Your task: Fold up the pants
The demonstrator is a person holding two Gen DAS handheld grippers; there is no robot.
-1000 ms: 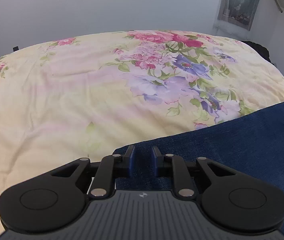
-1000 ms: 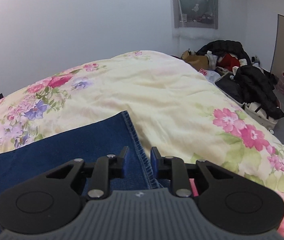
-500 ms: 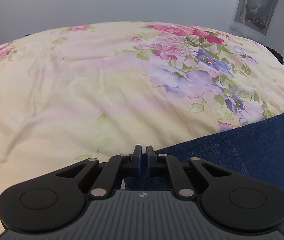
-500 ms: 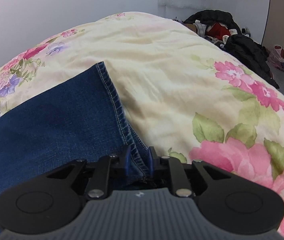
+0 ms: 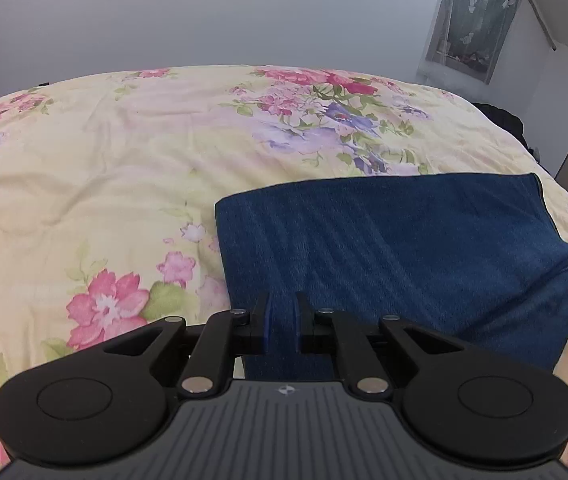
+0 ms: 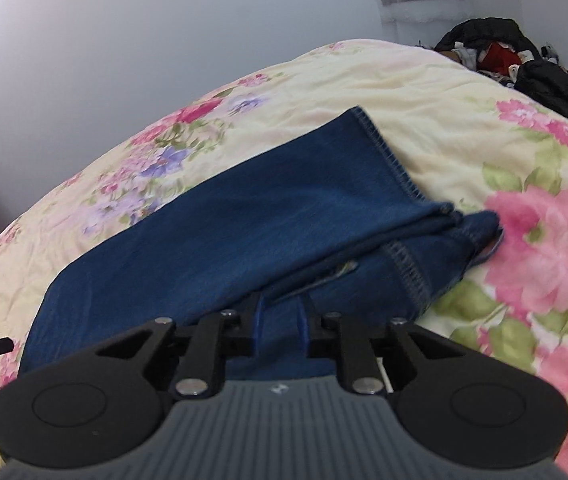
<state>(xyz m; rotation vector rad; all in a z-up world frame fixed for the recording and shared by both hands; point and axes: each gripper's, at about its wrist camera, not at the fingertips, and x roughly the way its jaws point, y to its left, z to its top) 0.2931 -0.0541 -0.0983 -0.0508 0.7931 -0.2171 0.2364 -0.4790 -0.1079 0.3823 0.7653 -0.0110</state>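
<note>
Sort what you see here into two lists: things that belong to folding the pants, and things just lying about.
Job in hand:
- blue denim pants
- left tongs
- right tongs
- floral bedspread underneath

Lying about:
- pile of clothes
- wall hanging

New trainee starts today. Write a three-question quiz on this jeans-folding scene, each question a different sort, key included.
1. True or false: the jeans lie on a bare wooden table.
2. What is clamped in the left claw? A) denim B) a pillow C) nothing
3. Name what is heaped beyond the flowered bedspread, far past the right claw.
Key: 1 false; 2 A; 3 dark clothes.
</note>
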